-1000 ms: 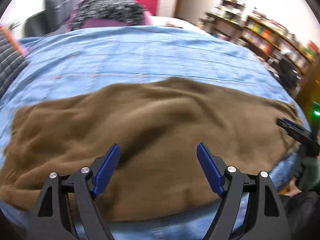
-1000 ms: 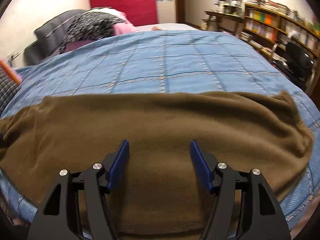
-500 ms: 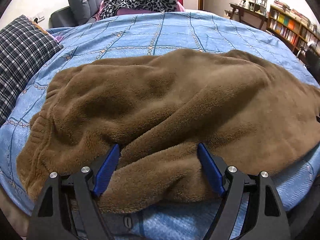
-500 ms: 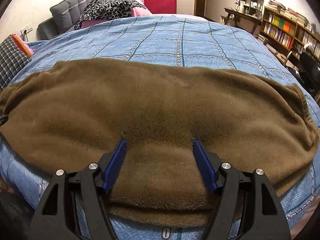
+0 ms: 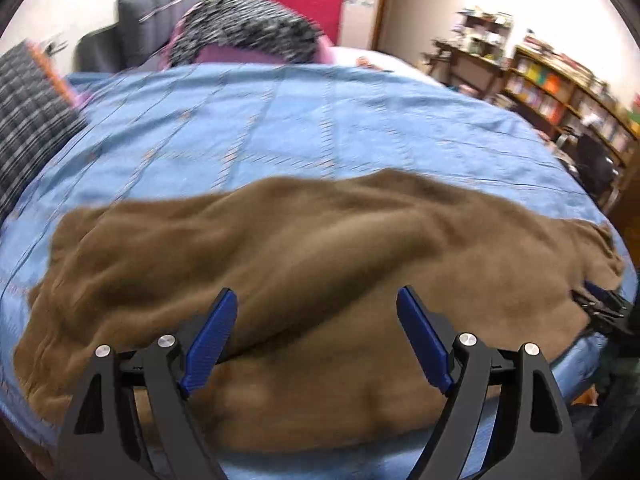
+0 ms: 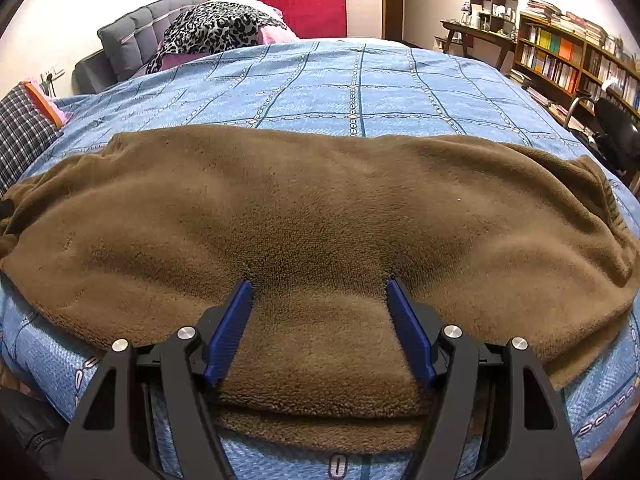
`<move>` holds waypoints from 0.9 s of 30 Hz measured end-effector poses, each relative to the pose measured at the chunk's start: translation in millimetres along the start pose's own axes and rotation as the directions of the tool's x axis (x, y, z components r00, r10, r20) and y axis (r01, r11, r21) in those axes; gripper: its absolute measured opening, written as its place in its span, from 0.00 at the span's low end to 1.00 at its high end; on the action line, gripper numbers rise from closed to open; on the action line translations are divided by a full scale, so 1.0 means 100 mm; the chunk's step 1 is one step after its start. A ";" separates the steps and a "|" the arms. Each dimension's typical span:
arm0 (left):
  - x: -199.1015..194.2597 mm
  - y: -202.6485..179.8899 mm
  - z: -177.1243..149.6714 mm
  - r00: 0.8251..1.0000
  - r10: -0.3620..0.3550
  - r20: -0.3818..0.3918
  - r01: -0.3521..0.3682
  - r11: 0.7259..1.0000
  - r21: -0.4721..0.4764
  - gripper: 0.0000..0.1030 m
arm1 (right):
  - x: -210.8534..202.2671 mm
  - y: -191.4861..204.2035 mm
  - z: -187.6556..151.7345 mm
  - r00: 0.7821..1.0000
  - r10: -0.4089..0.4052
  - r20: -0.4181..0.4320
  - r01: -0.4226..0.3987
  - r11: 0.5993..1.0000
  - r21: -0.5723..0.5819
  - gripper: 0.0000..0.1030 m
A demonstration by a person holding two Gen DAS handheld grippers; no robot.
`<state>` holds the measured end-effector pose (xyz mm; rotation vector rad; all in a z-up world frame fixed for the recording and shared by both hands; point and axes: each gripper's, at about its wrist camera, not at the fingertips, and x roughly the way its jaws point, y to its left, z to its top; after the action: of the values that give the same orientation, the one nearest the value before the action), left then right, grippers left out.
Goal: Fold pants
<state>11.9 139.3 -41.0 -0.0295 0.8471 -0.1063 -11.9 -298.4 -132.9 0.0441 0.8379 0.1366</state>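
Quick dip and out again over on the left: half a second back the left gripper (image 5: 315,291) was nosed right into the fleece with a ridge bunched between its fingers, now sits backed off and hovering above it, fingers wide and holding nothing, view pretty smeared. Over on the right, hardly any change: right gripper (image 6: 319,281) planted low at the near edge, fingers (image 6: 228,332) spread wide with tips denting the pile and a hump of fabric between them, not really pinched as far as can be seen. Probably means smoothing or lining up rather than a fold actually under way; next fold not started yet. Brown pants (image 6: 320,208) lying flat and crosswise along the near edge of the bed (image 6: 360,80), looking doubled over already, judging by the two layers showing at the near hem. Head count, left to right: one plaid pillow (image 6: 20,128), one leopard-print blanket (image 6: 216,28) far back, one pair of pants, two grippers with four blue fingers total, one bookshelf (image 6: 560,52) far right.
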 end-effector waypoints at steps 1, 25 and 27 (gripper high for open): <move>0.03 -0.11 0.04 1.000 -0.021 0.002 0.021 1.000 0.018 0.79 | -0.01 -0.01 -0.01 1.000 0.004 0.005 -0.004 1.000 0.012 0.69; 0.65 -1.99 0.13 0.954 -0.269 -0.133 0.297 0.910 0.288 0.79 | -0.74 -1.53 -0.23 0.964 -0.236 0.124 0.130 0.821 0.556 0.85; 0.69 -2.06 0.08 0.953 -0.266 -0.148 0.300 0.900 0.316 0.79 | -0.74 -1.71 -0.28 0.965 -0.236 0.117 0.116 0.780 0.615 0.86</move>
<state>46.4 -73.3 -73.7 0.1758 0.9129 -0.5314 -64.4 -478.1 -112.9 0.5771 0.6612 -0.3203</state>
